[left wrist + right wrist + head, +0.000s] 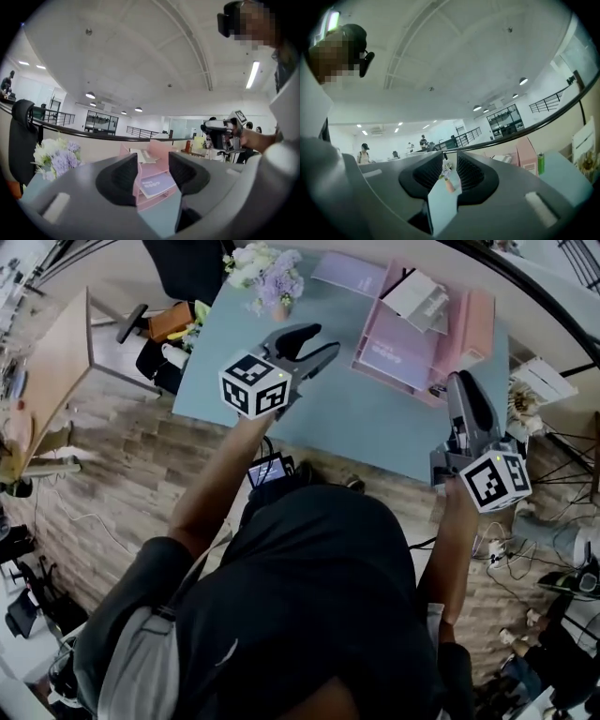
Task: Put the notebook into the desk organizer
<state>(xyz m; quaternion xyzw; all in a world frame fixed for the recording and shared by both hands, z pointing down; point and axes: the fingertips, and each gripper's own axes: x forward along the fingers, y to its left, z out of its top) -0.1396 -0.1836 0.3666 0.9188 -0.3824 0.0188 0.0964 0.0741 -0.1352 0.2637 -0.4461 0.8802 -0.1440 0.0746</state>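
A pink desk organizer [459, 329] stands at the far right of the blue-grey table [356, 427]. A lavender notebook [389, 351] lies in its lower tray, and a second lavender notebook [349, 273] lies flat on the table behind it. My left gripper [319, 341] hovers over the table's middle, open and empty; the left gripper view shows the organizer [157, 152] and the notebook [157, 183] between its jaws. My right gripper [461, 381] is raised near the organizer's right end, with a narrow gap and nothing between its jaws.
A vase of pale flowers [267, 277] stands at the table's far left corner. White papers [417, 296] sit on top of the organizer. A black chair [187, 268] and a wooden desk [56, 362] stand to the left. Cables [502, 554] lie on the floor at right.
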